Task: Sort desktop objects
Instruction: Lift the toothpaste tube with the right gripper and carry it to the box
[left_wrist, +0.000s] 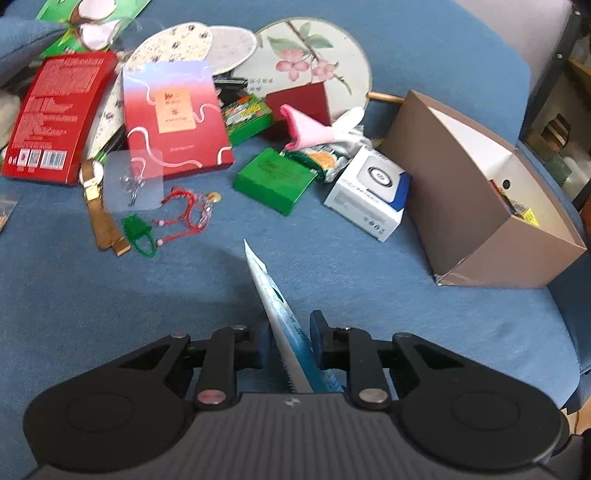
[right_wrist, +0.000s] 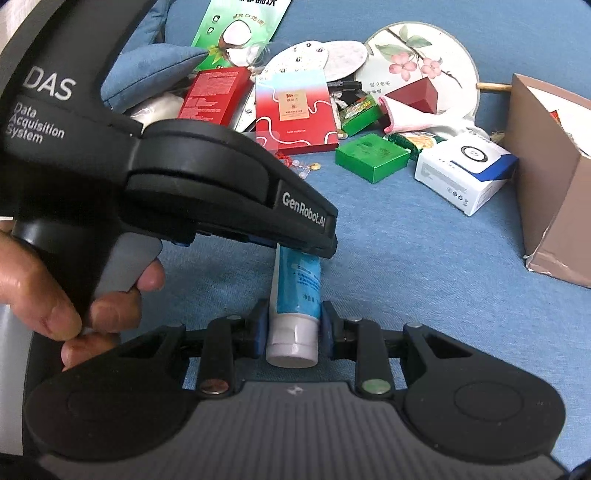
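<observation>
A blue and white tube with a white cap is held off the blue cloth between both grippers. My right gripper is shut on it just above the cap. My left gripper reaches in from the left and clamps the tube's far flat end, with a person's hand on its trigger. In the left wrist view the tube runs edge-on between the pads of the left gripper and its crimped tip points at the clutter.
An open brown cardboard box stands at the right. In front lie a white and blue carton, a green box, red boxes, a round flower fan, a gold watch and red bracelets.
</observation>
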